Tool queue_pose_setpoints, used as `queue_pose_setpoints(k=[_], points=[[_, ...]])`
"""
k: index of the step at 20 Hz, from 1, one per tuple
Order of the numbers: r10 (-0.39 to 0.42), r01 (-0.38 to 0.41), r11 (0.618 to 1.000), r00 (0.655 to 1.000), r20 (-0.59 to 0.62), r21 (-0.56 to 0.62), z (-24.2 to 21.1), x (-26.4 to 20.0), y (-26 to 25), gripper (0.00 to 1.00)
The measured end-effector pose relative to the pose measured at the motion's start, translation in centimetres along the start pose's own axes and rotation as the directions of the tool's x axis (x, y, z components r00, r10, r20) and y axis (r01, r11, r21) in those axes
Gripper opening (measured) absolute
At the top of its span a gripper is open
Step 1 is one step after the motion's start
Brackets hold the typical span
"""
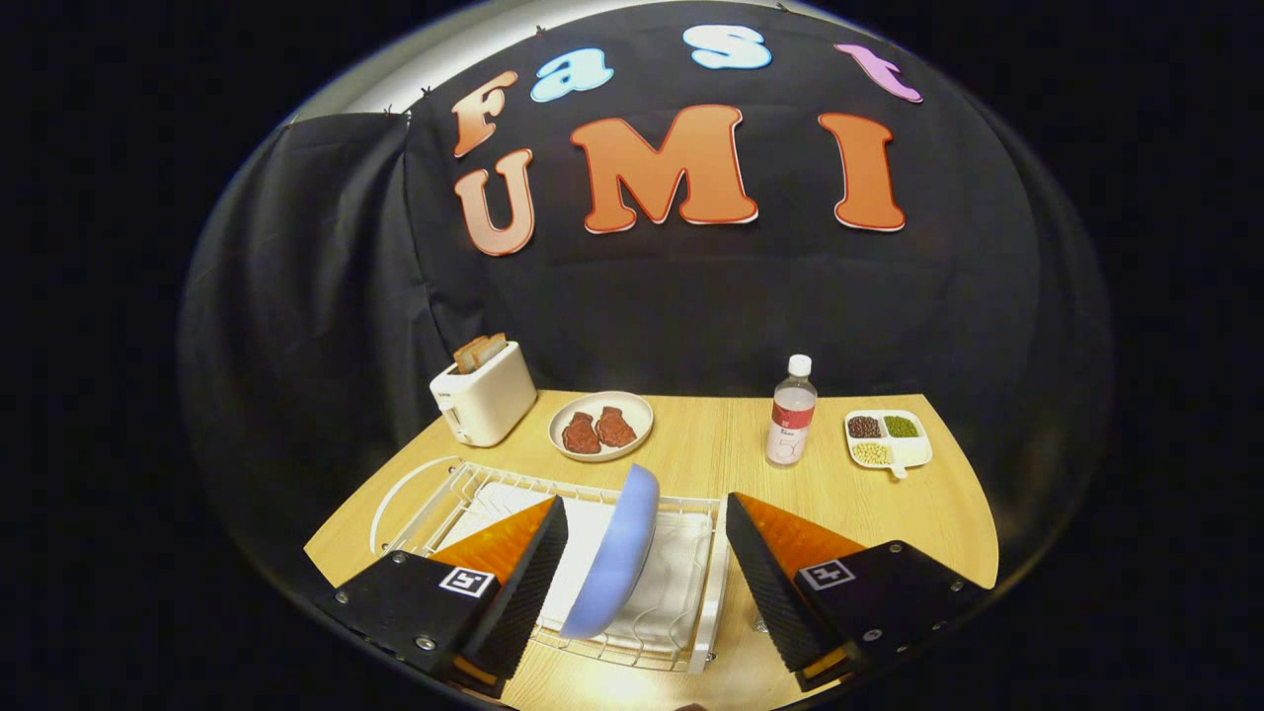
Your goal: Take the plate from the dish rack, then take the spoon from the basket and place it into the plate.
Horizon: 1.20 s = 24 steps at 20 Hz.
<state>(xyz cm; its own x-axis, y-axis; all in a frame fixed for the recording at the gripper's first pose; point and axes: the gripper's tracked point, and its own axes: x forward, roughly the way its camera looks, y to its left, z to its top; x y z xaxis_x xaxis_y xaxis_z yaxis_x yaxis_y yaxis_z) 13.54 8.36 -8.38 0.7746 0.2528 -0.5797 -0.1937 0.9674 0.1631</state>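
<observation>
Sitting on the table (691,449) are one dish rack (691,592) holding one blue plate (617,553), one toaster (484,395) showing two bread slices (479,351), one dish (600,427) carrying two meat pieces (597,431), one bottle (792,415) and one divided tray (887,437).

Wooden table (711,454). Dish rack (691,592) at 6 o'clock, nearest. Toaster (484,395) at 10. Bowl of meat (600,427) at 11, just right of the toaster. Bottle (792,415) at 1. Divided dish of beans (887,438) at 2.
</observation>
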Motion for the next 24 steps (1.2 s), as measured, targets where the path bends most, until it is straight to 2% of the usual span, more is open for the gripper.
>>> queue_pose_setpoints(k=[4,11,16,19,24], points=[[-0.021,0.024,1.000,0.989,-0.144,0.016,-1.9,3.2,0.2,0.93],[-0.019,0.048,0.996,0.933,-0.359,0.072,-6.1,6.6,1.0,0.78],[-0.068,0.083,0.996,0.897,-0.436,0.016,-8.5,7.9,1.1,0.65],[-0.121,0.140,0.990,0.888,-0.443,0.009,-8.7,8.2,0.3,0.40],[-0.182,0.228,0.972,0.891,-0.415,0.062,-7.1,8.1,-0.9,0.31]])
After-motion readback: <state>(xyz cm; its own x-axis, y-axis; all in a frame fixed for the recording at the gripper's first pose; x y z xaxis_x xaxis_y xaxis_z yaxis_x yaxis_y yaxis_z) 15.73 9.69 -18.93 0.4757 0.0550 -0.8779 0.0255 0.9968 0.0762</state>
